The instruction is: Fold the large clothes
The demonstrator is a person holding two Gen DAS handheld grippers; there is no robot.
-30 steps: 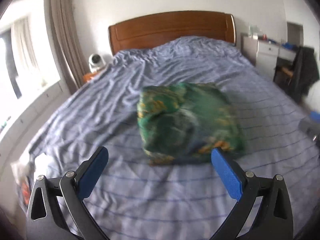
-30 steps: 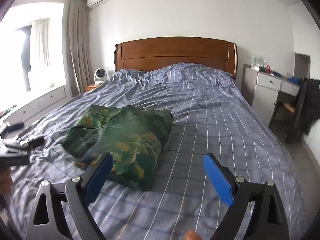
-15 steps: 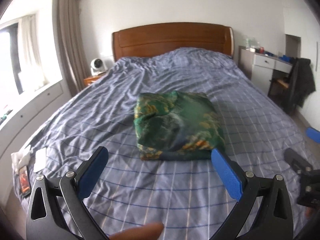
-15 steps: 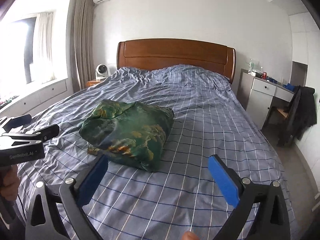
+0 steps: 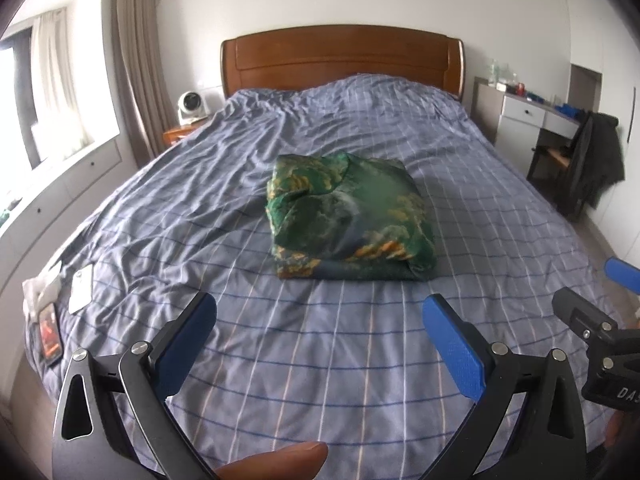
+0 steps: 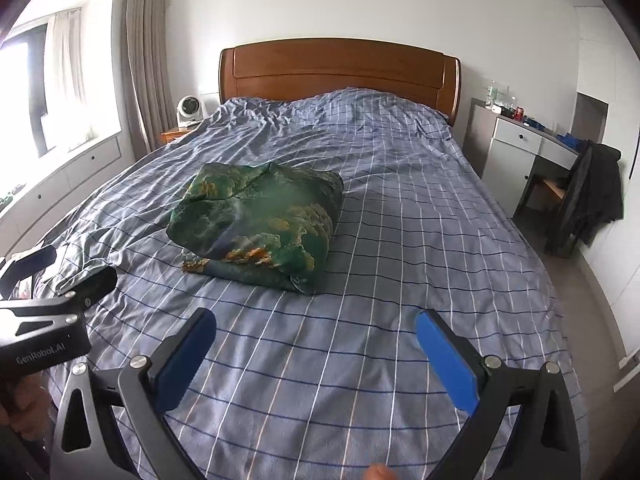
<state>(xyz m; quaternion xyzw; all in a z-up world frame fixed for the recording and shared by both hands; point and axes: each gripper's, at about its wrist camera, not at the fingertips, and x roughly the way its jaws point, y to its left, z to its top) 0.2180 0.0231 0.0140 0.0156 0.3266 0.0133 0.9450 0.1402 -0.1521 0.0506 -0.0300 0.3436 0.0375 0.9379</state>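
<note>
Green patterned garment [image 5: 350, 216] lies folded into a thick, roughly square bundle on the blue checked bedspread [image 5: 320, 360], about mid-bed, well short of the wooden headboard [image 5: 340, 56]. Left gripper [image 5: 320, 344]: jaws spread wide, nothing between the blue pads, held over the bedspread on the near side of the bundle, apart from it. Right gripper [image 6: 316, 354]: jaws have just been opening and stand released and empty, likewise short of the bundle. A fingertip [image 5: 280, 460] shows at the left view's bottom edge.
</note>
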